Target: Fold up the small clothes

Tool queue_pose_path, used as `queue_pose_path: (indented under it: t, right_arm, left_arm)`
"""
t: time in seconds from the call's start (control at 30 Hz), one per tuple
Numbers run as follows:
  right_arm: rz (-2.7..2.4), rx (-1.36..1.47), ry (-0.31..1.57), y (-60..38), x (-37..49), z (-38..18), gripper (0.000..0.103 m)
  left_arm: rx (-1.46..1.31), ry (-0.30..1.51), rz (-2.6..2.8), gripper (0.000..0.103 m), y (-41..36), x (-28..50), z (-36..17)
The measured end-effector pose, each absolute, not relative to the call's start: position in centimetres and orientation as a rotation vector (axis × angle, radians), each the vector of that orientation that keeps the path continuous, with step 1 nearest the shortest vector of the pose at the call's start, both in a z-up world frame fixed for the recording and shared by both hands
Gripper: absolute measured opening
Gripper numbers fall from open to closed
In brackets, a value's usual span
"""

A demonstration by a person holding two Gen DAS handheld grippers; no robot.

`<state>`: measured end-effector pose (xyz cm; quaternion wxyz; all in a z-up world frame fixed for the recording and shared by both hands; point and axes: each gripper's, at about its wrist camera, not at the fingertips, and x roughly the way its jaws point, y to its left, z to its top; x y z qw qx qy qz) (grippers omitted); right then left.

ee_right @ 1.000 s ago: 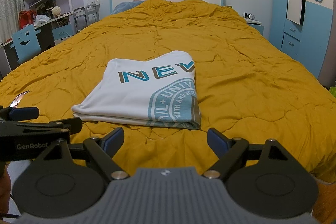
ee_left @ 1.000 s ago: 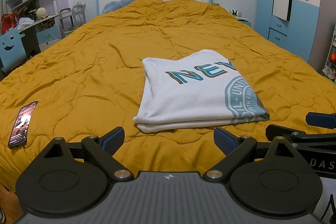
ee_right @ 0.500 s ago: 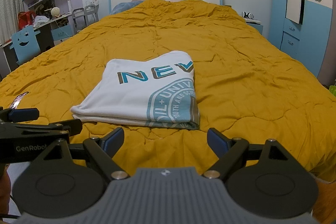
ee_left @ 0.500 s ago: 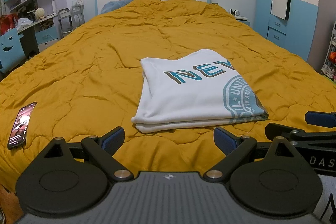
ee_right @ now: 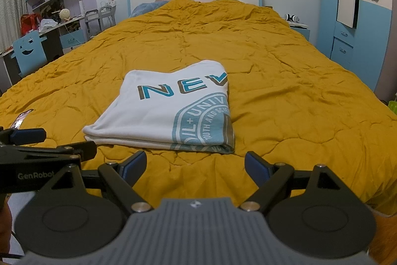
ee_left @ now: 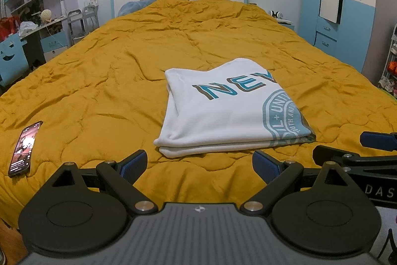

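The shirt [ee_left: 223, 116] lies folded on the bedspread [ee_left: 99, 81], at 12 o'clock from both grippers. Its print reads "NEV" above a round seal with "UNIV". The folded edges face the grippers; bare bedspread surrounds it on all sides. The left gripper [ee_left: 199, 164] and right gripper [ee_right: 195, 164] hover just short of the near edge, jaws wide, holding nothing. A phone [ee_left: 24, 148] lies at 9 o'clock, well apart. The left gripper's side reads "GenRobot".
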<state>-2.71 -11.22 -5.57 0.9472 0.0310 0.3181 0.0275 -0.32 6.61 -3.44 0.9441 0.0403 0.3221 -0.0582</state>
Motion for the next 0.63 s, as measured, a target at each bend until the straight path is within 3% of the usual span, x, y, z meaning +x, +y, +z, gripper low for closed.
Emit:
queue_pose_path:
  t: [0.63]
  right_arm:
    - [0.052, 0.065, 0.649, -11.2, -2.68, -5.58, 0.082]
  left_arm:
    - [0.08, 0.657, -0.123, 0.103, 6.94, -0.27, -3.35]
